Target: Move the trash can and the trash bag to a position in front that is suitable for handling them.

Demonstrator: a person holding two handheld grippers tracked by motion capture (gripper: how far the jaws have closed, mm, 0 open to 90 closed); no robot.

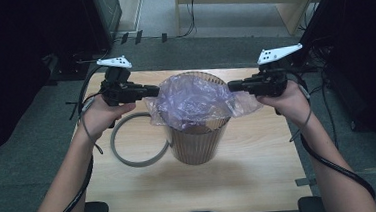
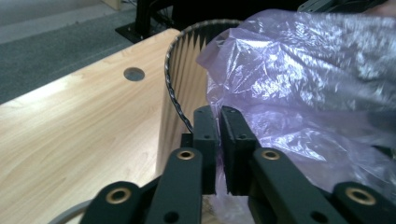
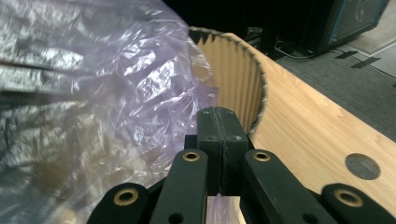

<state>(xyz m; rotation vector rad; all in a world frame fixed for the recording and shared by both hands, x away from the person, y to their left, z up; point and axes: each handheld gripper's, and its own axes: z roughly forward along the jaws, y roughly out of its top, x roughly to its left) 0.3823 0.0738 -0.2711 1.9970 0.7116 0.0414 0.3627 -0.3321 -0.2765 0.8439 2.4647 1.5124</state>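
A brown ribbed waste bin (image 1: 197,135) is standing upright near the middle of the wooden tabletop (image 1: 260,166), and a thin purple plastic bag (image 1: 190,101) is sitting in its mouth, crumpled and billowing above the rim. The bag's edges are spilling outward over the left and right sides of the bin.

The left claw (image 1: 154,91) is reaching in from the left, held in the person's left hand (image 1: 101,114), and its jaws are pinching the left edge of the bag just outside the bin's rim; in the left gripper view a thin gap is showing between the pads with film caught in it. The right claw (image 1: 232,86) is coming in from the right, held in the right hand (image 1: 290,101), with its jaws pressed together on the right edge of the bag, as the right gripper view shows (image 3: 222,135).

A grey ring (image 1: 128,145) is lying flat on the tabletop just left of the bin, partly under the left hand. A round cable hole (image 2: 134,73) is showing in the tabletop farther off. Black cables are trailing from both claws along the forearms.
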